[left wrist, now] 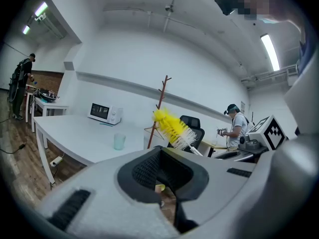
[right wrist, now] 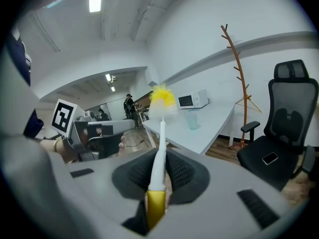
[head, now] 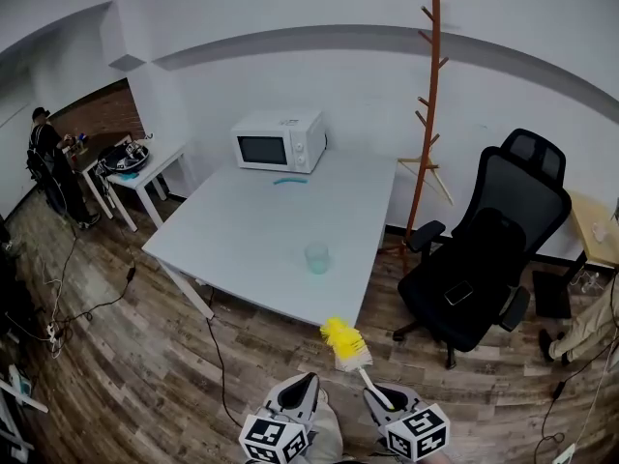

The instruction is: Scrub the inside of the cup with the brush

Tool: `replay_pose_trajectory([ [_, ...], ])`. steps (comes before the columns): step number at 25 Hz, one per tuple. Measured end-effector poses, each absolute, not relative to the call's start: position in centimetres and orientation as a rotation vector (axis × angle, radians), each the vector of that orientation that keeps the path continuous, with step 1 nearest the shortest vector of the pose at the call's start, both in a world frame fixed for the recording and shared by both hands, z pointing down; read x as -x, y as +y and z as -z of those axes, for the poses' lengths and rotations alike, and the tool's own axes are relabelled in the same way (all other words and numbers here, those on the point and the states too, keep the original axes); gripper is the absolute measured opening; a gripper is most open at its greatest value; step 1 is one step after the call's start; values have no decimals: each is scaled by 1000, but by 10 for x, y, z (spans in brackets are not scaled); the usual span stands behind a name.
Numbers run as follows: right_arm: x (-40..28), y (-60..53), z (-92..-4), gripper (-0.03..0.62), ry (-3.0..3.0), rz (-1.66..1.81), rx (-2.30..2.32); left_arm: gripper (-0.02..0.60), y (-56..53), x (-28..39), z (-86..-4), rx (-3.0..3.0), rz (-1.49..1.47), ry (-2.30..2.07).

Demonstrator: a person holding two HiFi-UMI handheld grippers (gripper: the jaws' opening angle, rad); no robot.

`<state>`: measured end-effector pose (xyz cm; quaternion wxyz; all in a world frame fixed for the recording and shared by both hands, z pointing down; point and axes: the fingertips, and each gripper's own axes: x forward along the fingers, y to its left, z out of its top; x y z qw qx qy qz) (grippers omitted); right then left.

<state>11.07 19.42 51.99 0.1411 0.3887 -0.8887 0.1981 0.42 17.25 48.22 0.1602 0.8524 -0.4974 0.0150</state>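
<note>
A clear, pale green cup (head: 316, 257) stands upright on the white table (head: 242, 230), near its front edge; it also shows in the left gripper view (left wrist: 118, 141) and the right gripper view (right wrist: 193, 119). My right gripper (head: 379, 401) is shut on the white and yellow handle of a brush (right wrist: 158, 164), whose yellow and white bristle head (head: 345, 343) points up toward the table. My left gripper (head: 302, 392) hangs beside it, shut with nothing between its jaws. Both grippers are well short of the table, over the wooden floor.
A white microwave (head: 280, 140) and a small teal item (head: 289, 181) sit at the table's far end. A black office chair (head: 484, 254) and a wooden coat stand (head: 427, 114) are to the right. A person (head: 50, 167) stands by a small table at far left.
</note>
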Motion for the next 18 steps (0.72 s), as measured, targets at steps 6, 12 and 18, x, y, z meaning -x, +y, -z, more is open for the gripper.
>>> replay_pose_trajectory([
  [6, -105, 128, -522, 51, -2524, -581, -1184, 18, 101, 9, -496, -2472, -108, -1402],
  [12, -77, 55, -508, 51, -2495, -566, -1196, 18, 26, 30, -492, -2562, -166, -1353],
  [18, -44, -13, -500, 52, -2496, -528, -1201, 18, -40, 61, -491, -2559, -171, -1336],
])
